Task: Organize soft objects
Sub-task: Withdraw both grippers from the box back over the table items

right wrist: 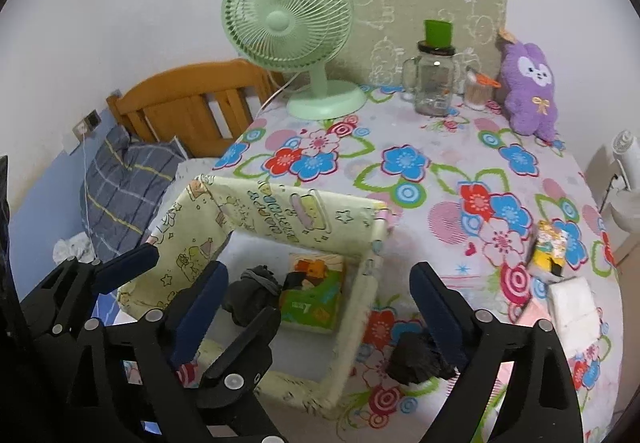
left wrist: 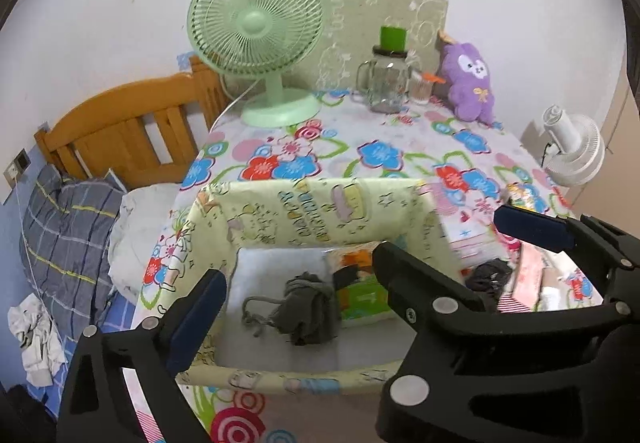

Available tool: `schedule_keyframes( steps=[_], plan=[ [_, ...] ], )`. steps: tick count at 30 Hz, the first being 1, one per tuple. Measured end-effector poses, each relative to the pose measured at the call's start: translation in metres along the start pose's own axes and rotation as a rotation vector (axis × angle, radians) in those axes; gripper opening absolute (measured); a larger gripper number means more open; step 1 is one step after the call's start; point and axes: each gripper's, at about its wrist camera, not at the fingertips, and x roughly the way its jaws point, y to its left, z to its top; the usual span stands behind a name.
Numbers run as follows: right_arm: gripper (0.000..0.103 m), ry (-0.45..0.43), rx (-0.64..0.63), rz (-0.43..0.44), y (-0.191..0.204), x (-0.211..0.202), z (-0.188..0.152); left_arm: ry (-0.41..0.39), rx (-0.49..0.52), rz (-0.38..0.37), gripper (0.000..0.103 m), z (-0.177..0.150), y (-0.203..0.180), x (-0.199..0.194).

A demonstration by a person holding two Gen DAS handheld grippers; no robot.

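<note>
Your two grippers hang above a flower-print tablecloth [right wrist: 420, 179], both with jaws spread wide and nothing between the pads. In the left wrist view, your left gripper [left wrist: 296, 295] frames a pale yellow fabric storage box [left wrist: 304, 211] printed with cartoon figures, open at the top. Inside it, on the light floor of the box, lies a rolled grey sock bundle [left wrist: 304, 307], a loose cord or cuff trailing to its left. Just beside the bundle, toward the right wall of the box, sits a colourful flat packet [left wrist: 360, 291] in green and orange.

In the right wrist view, your right gripper [right wrist: 320, 307] straddles the box's right wall; one blue-padded finger stands over the box, the other over the cloth. A dark crumpled soft item [right wrist: 416, 359] lies on the tablecloth just outside the box, near the right finger; whether it touches the pad cannot be told. Your left gripper shows at the lower left of that view.

Farther right on the cloth lie a yellow snack packet [right wrist: 552, 247] and a white folded item [right wrist: 572, 307]. At the far edge stand a green desk fan [right wrist: 288, 27], a glass jar mug [right wrist: 434, 83] with a green lid, and a purple plush toy [right wrist: 528, 91] against the wall.
</note>
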Motion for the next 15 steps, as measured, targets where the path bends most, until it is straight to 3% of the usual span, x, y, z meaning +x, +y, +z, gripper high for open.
schedule_keyframes(
  steps=[15],
  plan=[
    [0.103, -0.109, -0.004, -0.100, -0.032, -0.059, -0.012, -0.068, 0.032, 0.005, 0.103, 0.000, -0.047, -0.033]
  ],
)
